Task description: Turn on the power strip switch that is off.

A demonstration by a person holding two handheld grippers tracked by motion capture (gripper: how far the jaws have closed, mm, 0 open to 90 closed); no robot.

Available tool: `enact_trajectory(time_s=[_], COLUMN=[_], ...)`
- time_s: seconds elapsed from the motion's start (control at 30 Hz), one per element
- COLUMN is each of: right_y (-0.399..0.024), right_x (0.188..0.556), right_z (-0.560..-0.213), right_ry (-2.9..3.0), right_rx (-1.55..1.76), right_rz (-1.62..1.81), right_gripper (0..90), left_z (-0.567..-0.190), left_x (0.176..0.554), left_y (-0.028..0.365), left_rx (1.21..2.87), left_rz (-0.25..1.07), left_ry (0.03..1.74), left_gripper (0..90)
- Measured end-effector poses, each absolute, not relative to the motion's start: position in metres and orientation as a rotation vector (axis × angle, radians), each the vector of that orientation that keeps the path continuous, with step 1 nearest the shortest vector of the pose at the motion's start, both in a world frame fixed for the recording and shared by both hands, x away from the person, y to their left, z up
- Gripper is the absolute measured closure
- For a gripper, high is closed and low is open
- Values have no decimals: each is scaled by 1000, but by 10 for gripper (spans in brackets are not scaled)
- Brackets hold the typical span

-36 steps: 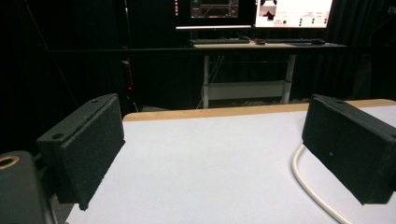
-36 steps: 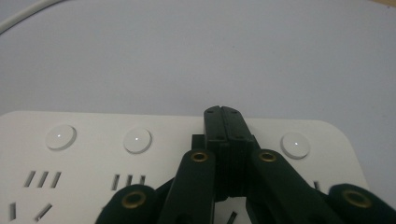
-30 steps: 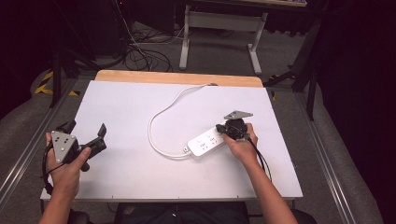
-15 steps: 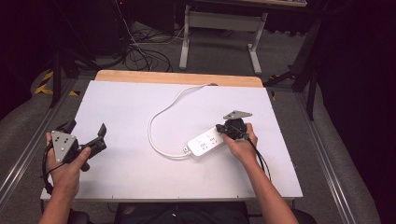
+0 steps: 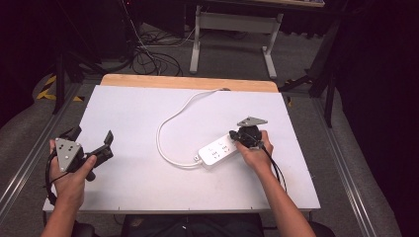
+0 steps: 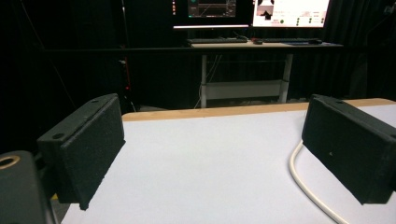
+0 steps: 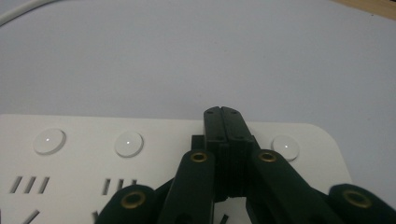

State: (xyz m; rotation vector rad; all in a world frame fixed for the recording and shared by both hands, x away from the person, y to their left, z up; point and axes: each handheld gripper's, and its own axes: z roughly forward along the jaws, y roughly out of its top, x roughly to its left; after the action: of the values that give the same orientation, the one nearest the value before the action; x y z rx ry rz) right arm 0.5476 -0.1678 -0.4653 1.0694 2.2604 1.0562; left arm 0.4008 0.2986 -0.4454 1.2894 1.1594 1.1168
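Observation:
A white power strip [image 5: 217, 150] lies on the white table [image 5: 138, 118], its white cable [image 5: 170, 118] looping toward the far edge. My right gripper [image 5: 240, 138] is shut, its tips pressed down on the strip's right end. In the right gripper view the closed jaws sit on the power strip [image 7: 93, 154] beside a row of round buttons [image 7: 128, 143], with my right gripper [image 7: 223, 114] tips at the strip's far edge. My left gripper [image 5: 91, 138] is held open above the table's left side, nothing between its pads [image 6: 88, 140]. The cable [image 6: 306, 184] runs past its right pad.
A wooden strip [image 5: 188, 81] borders the table's far edge. Beyond it stand a desk frame [image 5: 232, 29] and floor cables [image 5: 143, 57]. Monitors and a keyboard [image 6: 219, 41] sit on the far desk. Metal rails [image 5: 346, 163] flank the table.

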Motion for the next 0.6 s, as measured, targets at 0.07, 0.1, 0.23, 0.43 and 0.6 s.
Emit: enact_trajectory(time_s=[0.07,0.1,0.23,0.43,0.6], right_y=[-168,-168,-168,-171,-180], right_x=[547,547,547,547,543], right_z=[-465,-466,-466,-463,-451], right_ry=[2259,2258,2259,2221,2144], right_rx=[1069,1073,1074,1036,1028], right_rz=[1058,1063,1067,1095,1217], right_gripper=[900,900,900,900,900], left_z=[-445,-445,-445,-446,-446], left_x=[401,401,401,401,402], left_y=[298,299,298,299,299], left_rx=[1288,1293,1291,1296,1298], left_rz=[1117,1119,1117,1114,1116], left_ry=[1159,1158,1159,1158,1159], left_gripper=[64,64,64,64,64])
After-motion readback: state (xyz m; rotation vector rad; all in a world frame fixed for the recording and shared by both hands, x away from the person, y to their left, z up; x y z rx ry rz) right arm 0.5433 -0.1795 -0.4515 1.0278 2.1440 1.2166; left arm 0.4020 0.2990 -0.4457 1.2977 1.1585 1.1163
